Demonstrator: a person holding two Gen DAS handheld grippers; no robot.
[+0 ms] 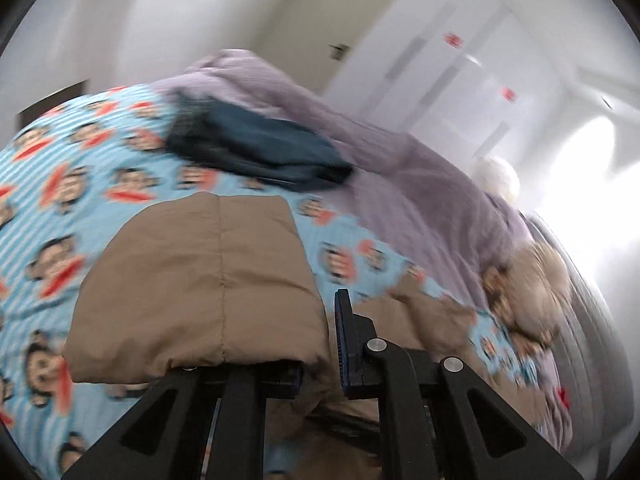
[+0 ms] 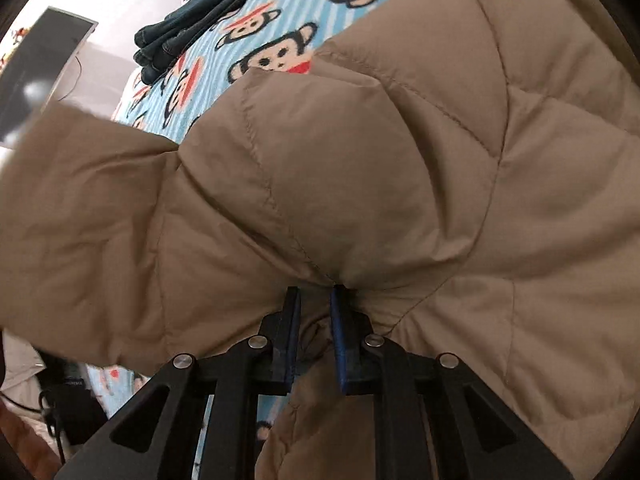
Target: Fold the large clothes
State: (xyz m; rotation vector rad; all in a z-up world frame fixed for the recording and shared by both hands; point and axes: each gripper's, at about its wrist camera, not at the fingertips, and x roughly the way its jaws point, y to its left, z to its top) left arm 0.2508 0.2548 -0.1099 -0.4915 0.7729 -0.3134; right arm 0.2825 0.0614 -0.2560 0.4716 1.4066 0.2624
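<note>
Tan quilted jacket (image 2: 360,168) lies on a bed w/ light-blue striped monkey-print sheet (image 1: 52,184); both tools are in it.

Right gripper (image 2: 315,300): 2 fingers close together, a pinch of jacket fabric caught betw. the blue pads (image 2: 337,344). Creases radiate from the pinch point. Clenched on the jacket. Jacket fills most of the right wrist view; 1 long part, likely a sleeve, runs out to the left edge, blurred at its end.

Left gripper (image 1: 320,336): a puffy flap of the same jacket (image 1: 200,280) drapes over the left finger and hides it. Right finger (image 1: 346,344) shows bare, ribbed blue pad facing in. Fabric fills the space beside it, but can't tell if the tool is really clamped on it or just under it.

Far on the bed: folded dark teal garment (image 1: 256,148) on the sheet, touching a bunched lilac duvet (image 1: 400,184) at its right. Plush toy (image 1: 528,288), blurred, near the duvet's right end. White wardrobe doors (image 1: 460,80) beyond. Dark screen (image 2: 40,80) at far left in right wrist view.
</note>
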